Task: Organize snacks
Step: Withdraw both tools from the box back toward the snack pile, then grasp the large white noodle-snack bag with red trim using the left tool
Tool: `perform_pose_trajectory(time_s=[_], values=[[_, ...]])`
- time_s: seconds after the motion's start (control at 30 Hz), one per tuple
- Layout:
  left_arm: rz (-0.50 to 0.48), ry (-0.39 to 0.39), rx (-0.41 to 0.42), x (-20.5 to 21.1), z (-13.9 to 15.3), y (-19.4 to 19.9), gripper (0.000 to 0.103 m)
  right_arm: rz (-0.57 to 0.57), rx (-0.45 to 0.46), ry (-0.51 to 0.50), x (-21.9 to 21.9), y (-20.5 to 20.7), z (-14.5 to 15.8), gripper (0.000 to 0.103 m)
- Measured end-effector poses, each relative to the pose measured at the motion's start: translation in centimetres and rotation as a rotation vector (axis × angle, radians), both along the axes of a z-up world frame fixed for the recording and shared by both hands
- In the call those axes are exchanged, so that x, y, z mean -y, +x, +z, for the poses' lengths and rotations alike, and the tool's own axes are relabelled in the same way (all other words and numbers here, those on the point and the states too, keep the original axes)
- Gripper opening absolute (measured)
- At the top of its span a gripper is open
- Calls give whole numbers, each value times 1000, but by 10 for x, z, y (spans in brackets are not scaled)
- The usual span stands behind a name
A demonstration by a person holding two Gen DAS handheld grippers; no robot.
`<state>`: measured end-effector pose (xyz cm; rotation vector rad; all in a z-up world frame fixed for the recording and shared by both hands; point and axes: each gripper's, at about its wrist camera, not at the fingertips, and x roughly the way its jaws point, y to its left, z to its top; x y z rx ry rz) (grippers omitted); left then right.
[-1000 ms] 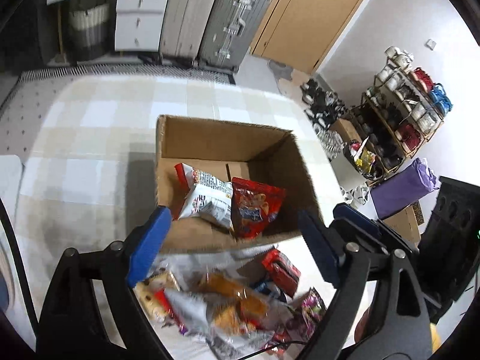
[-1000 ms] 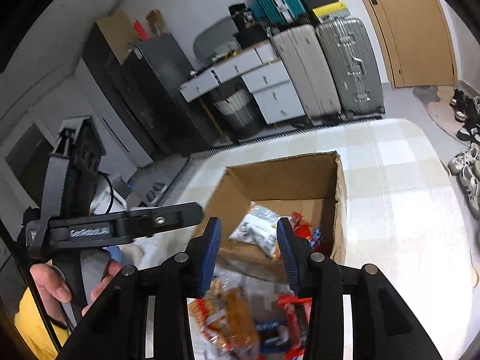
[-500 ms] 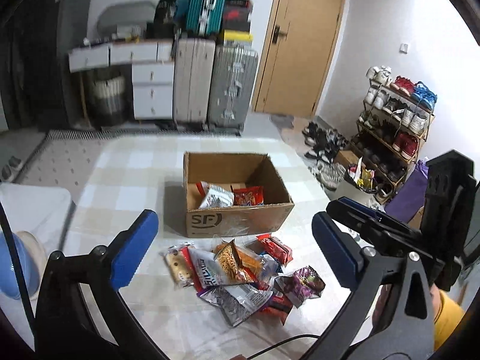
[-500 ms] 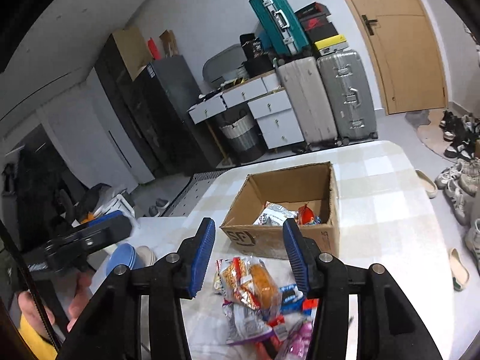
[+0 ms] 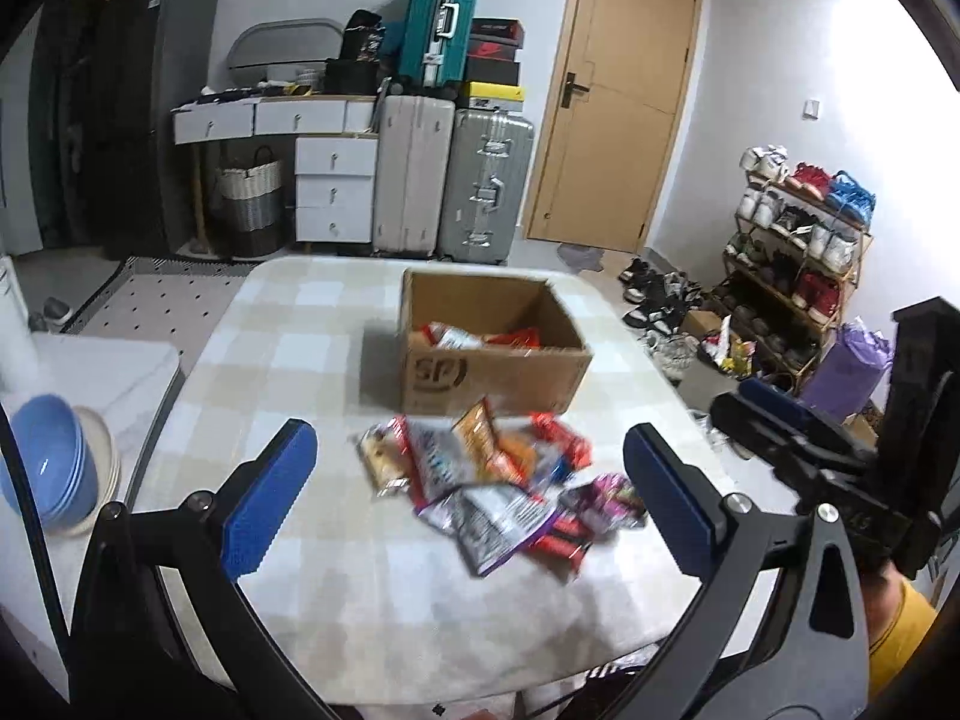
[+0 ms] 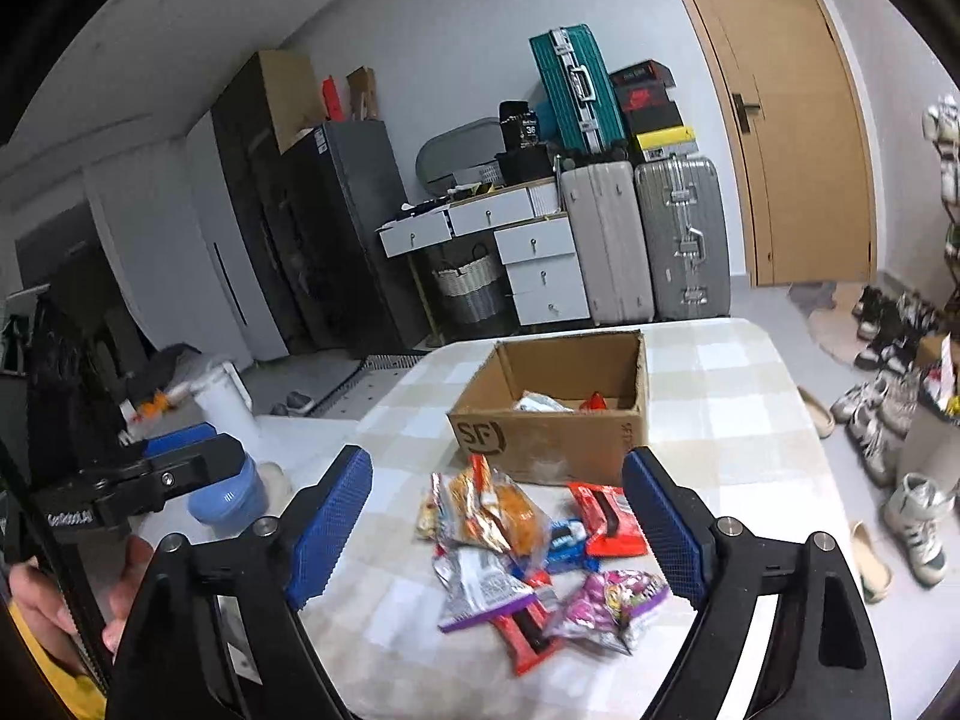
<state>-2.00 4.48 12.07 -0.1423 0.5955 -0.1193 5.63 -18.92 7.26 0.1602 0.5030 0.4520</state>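
A loose pile of bright foil snack packets (image 6: 528,546) lies on the checked tablecloth (image 6: 744,396), just near of an open brown cardboard box (image 6: 558,414) holding a few packets. The left gripper (image 5: 468,498) stands wide and empty above the pile. The right gripper (image 6: 498,534), its jaws just opened wide, is empty too.

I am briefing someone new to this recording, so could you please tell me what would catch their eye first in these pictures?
First, the jumbled pile of bright foil snack packets in the middle of the pale checked tablecloth. Just behind it stands the open brown cardboard box, with a few packets already inside. Framing the near edge of each view are the wide-open blue-padded left tool and right tool, both empty.
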Motion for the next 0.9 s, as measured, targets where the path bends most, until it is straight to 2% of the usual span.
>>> perform_pose_trajectory(time_s=[0.1, 0.17, 0.33, 0.53, 0.73, 0.9], values=[[16, 9, -15, -5, -30, -5, 102, 4, -8, -23, 1, -6, -22, 88], [22, 8, -54, -9, -52, 2, 102, 6, -30, -28, 1, -2, -39, 88], [31, 4, -132, -9, -94, 39, 102, 2, -87, -36, 4, 10, -74, 88], [16, 19, -215, 1, -127, 97, 102, 14, -123, -56, 1, 44, -86, 88], [4, -34, -296, 5, -158, 165, 102, 47, -128, -74, -7, 75, -95, 88], [-30, -79, -336, 8, -180, 204, 102, 97, -139, -91, -16, 89, -106, 88]])
